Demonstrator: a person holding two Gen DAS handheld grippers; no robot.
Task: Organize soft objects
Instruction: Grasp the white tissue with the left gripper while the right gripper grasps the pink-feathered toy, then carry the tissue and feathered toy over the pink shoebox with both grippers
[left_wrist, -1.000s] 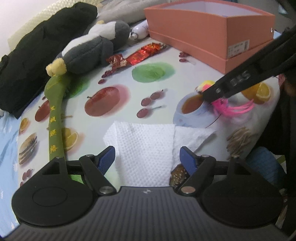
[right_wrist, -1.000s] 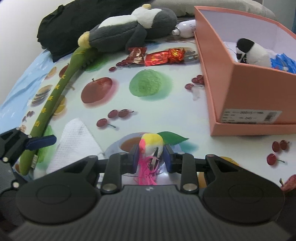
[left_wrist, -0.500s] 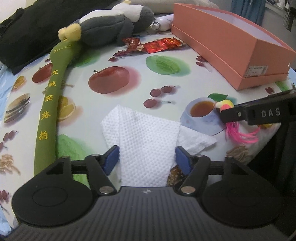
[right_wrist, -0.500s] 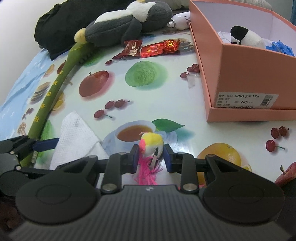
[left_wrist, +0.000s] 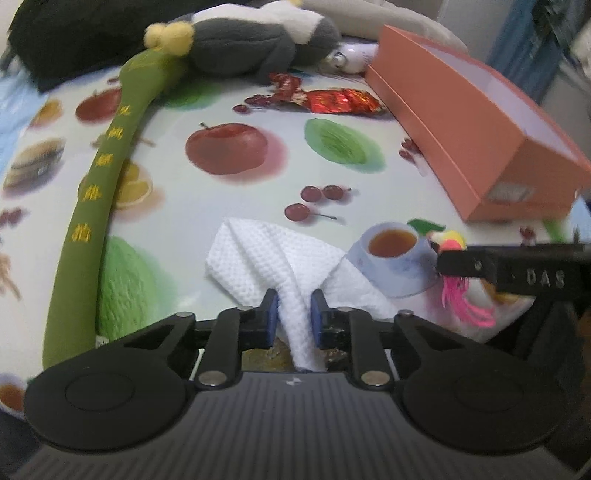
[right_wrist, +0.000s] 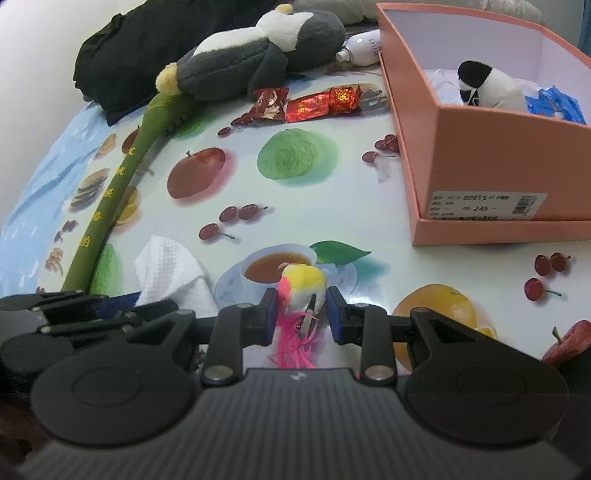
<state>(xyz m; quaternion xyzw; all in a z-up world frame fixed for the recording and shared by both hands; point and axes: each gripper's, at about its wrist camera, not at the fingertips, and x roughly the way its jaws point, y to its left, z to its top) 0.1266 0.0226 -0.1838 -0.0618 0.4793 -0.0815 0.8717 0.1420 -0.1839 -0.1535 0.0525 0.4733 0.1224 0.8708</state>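
Left gripper (left_wrist: 293, 312): jaws closed on the white waffle-textured paper towel (left_wrist: 273, 258). One second ago the jaws stood wide apart on either side of the towel; they have since pinched its near fold into a narrow ridge.
Right gripper (right_wrist: 301, 312): jaws clamped on the small yellow-and-pink fluffy toy with pink strands (right_wrist: 301, 291), as in the earlier frames. The toy now sits over the near edge of the printed teacup.
Towel position: its far part lies spread on the fruit-printed counter (left_wrist: 236, 206), beside the printed teacup; its near end is hidden behind the gripper body.
Middle ground: long green fabric tube with yellow characters (left_wrist: 99, 206) curves along the left side of the counter; its lower end is cut off by the left gripper.
Far right: open salmon-coloured cardboard shoebox (right_wrist: 480, 170) holds a small black-and-white plush (right_wrist: 487, 86) and a blue crumpled item, partly hidden by the box wall.
Far end: grey-and-white plush penguin (right_wrist: 255, 51) lies beside red foil wrappers (right_wrist: 317, 103), touching the top of the green tube. Black fabric behind it is cut off by the frame edge.
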